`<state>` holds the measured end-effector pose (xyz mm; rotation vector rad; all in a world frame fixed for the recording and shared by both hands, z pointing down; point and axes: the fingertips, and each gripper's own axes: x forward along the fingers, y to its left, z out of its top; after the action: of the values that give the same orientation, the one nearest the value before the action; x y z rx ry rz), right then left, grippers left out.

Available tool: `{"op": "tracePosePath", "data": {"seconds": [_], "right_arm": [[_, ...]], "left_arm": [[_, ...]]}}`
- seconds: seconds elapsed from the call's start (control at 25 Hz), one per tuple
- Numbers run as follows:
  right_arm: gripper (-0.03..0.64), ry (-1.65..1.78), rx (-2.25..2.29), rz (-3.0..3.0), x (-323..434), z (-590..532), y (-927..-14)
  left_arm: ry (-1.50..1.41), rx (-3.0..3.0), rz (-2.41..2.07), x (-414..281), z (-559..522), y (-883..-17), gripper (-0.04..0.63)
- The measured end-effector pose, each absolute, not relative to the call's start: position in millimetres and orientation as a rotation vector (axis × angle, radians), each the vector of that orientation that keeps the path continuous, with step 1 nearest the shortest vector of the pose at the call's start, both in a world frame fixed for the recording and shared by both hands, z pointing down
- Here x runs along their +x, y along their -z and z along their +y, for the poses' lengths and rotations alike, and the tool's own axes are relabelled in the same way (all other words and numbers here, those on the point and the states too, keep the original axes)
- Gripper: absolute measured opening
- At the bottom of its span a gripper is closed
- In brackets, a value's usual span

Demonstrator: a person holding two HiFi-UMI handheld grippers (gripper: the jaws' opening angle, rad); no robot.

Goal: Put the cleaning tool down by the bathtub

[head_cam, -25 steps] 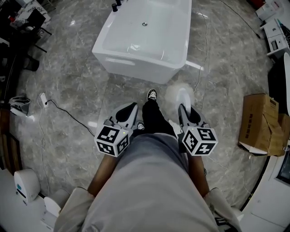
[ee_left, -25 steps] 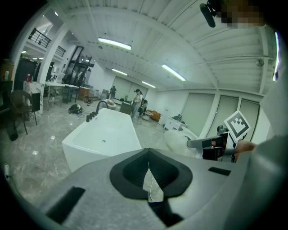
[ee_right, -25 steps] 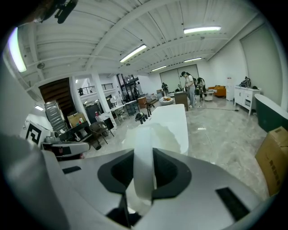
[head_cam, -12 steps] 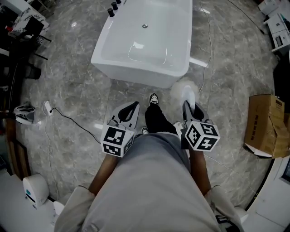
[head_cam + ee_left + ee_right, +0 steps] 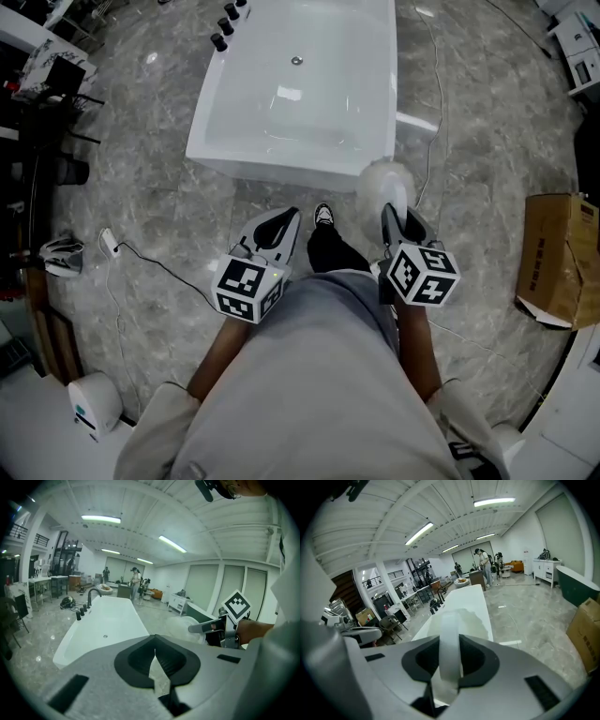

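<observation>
right hand-held gripper [image 5: 392, 217] clamped on cleaning tool [image 5: 382, 180], left hand-held gripper [image 5: 284, 223] closed

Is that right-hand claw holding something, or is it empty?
Holding something: jaws of the right gripper are closed on the white handle of the cleaning tool.

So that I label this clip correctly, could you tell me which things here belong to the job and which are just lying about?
Job: tool, held in the right gripper; tub.
Lying about: box; plug with cable.
</observation>
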<state>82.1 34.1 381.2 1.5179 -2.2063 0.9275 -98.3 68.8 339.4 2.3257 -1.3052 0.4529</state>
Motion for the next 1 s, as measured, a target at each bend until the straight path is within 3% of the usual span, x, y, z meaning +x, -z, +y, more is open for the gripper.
{"op": "tracePosePath", "data": {"seconds": [1.0], "right_arm": [[0.084,-0.974,1.429,-2.217,69,-126,-404]], "left_arm": [[-0.418,2.257,-1.377,-118,-93,-343,0.005]]}}
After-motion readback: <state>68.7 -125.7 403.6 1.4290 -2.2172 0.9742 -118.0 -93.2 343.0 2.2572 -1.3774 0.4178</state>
